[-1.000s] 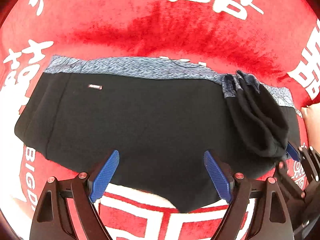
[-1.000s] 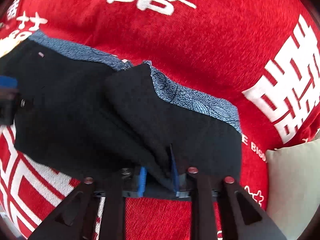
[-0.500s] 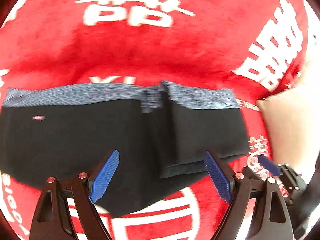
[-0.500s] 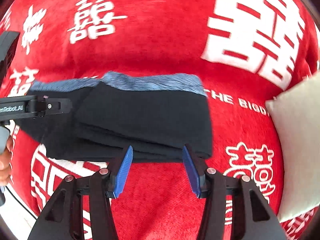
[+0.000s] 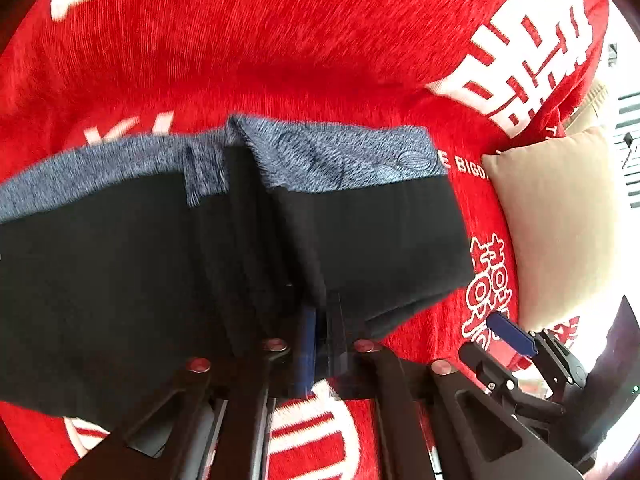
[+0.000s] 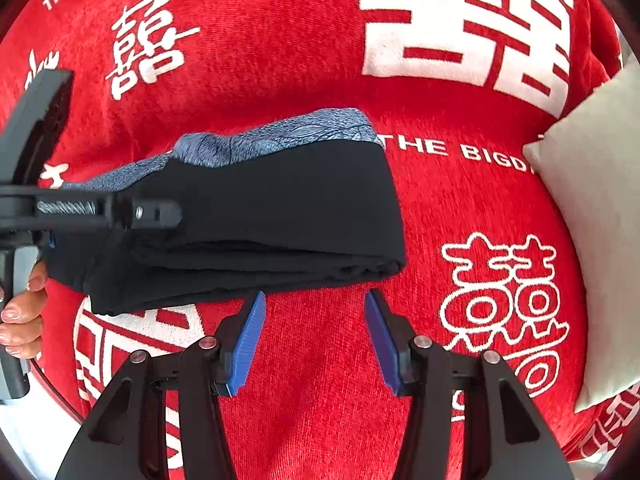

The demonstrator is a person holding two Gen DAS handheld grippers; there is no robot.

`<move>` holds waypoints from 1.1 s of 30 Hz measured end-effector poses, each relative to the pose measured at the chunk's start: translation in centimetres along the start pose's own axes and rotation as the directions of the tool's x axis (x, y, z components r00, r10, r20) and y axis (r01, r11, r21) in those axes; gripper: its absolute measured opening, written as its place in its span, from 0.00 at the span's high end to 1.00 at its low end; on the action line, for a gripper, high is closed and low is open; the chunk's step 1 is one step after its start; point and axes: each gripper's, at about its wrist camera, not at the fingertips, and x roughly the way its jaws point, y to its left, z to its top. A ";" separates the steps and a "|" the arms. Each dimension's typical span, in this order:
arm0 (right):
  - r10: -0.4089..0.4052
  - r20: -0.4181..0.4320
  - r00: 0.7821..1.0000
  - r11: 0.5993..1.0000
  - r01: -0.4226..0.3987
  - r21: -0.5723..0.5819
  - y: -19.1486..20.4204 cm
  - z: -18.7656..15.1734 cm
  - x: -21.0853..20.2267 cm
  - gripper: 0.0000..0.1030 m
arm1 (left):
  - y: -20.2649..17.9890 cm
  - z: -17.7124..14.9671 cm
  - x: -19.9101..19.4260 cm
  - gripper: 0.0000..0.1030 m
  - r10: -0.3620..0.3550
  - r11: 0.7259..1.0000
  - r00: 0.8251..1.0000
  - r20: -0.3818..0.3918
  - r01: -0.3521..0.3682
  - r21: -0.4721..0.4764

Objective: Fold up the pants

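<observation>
The pants (image 5: 120,280) are black with a blue-grey patterned waistband (image 5: 344,156) and lie folded in layers on the red cover. My left gripper (image 5: 322,340) is shut on the near edge of the pants, pinching a fold of black cloth. In the right wrist view the pants (image 6: 280,208) lie as a flat stack. My right gripper (image 6: 314,336) is open and empty, just in front of their near edge, not touching. It also shows at the lower right of the left wrist view (image 5: 512,336), and the left gripper's body (image 6: 100,210) shows at the left of the right wrist view.
A red plush cover with white characters (image 6: 464,20) spreads under everything. A beige cushion (image 6: 600,208) lies at the right, also seen in the left wrist view (image 5: 560,220). The person's fingers (image 6: 20,312) hold the left gripper's handle at the left edge.
My right gripper let go of the folded pant end and drew back, open. My left gripper moved right and shut on the near edge of the pants.
</observation>
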 end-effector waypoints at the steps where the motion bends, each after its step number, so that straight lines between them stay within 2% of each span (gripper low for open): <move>1: 0.003 -0.002 1.000 1.000 -0.003 0.009 -0.3 0.0 -0.1 0.46 | -0.2 -0.2 -0.5 0.95 -0.010 1.000 1.000 0.012 0.010 0.005; 4: 0.009 0.009 1.000 1.000 -0.009 0.022 -0.8 0.1 -0.8 0.46 | -1.1 -1.2 -1.7 0.95 0.035 0.998 0.999 0.031 -0.036 0.048; 7: 0.008 0.003 1.000 1.000 -0.009 0.023 -1.2 -0.1 -0.9 0.46 | 0.2 -2.5 -0.6 0.95 0.098 0.994 0.995 0.003 -0.098 0.041; 10: 0.018 -0.027 0.999 1.000 -0.018 0.022 -1.3 -0.4 -0.2 0.46 | 2.3 -3.2 0.8 0.95 0.078 0.997 0.997 0.000 -0.078 -0.028; 14: 0.045 -0.035 0.998 0.999 -0.044 0.029 -1.5 -0.6 -0.3 0.46 | 2.1 -3.4 -0.2 0.94 0.082 0.995 0.996 0.031 -0.080 -0.063; 16: 0.059 -0.037 0.998 0.997 -0.057 0.048 -2.0 -0.3 -0.3 0.46 | 1.5 -3.5 -1.2 0.75 0.131 0.990 0.991 0.037 -0.130 -0.047; 17: 0.062 -0.033 0.998 0.996 -0.060 0.060 -2.4 -0.1 -0.3 0.46 | 1.1 -3.6 -1.9 0.42 0.177 0.984 0.983 0.054 -0.175 -0.040; 18: 0.069 -0.027 0.997 0.995 -0.067 0.076 -2.9 0.4 -0.4 0.46 | 0.8 -3.6 -2.5 0.23 0.190 0.981 0.978 0.080 -0.187 -0.041; 21: 0.093 -0.016 0.996 0.990 -0.091 0.106 -3.8 1.9 -0.2 0.44 | -0.2 -2.9 -4.2 0.23 0.198 0.980 0.972 0.128 -0.196 -0.030; 25: 0.118 0.002 0.993 0.981 -0.117 0.156 -5.2 4.8 0.6 0.45 | -2.7 -1.2 -3.7 0.23 0.240 0.970 0.957 0.163 -0.244 0.004; 27: 0.142 0.005 0.990 0.972 -0.140 0.188 -5.9 6.4 1.5 0.51 | -3.9 -0.2 -2.7 0.23 0.243 0.968 0.954 0.175 -0.251 0.024; 28: 0.161 0.004 0.987 0.964 -0.158 0.214 -6.3 7.5 2.2 0.62 | -4.5 0.4 -2.1 0.23 0.243 0.968 0.953 0.180 -0.251 0.026; 29: 0.174 -0.001 0.985 0.959 -0.169 0.230 -6.6 8.3 2.8 0.67 | -4.8 0.9 -1.6 0.23 0.241 0.968 0.953 0.182 -0.250 0.026; 33: 0.192 -0.018 0.981 0.949 -0.181 0.256 -6.8 11.4 5.3 0.68 | -4.3 2.1 0.8 0.23 0.312 0.948 0.935 0.169 -0.318 0.009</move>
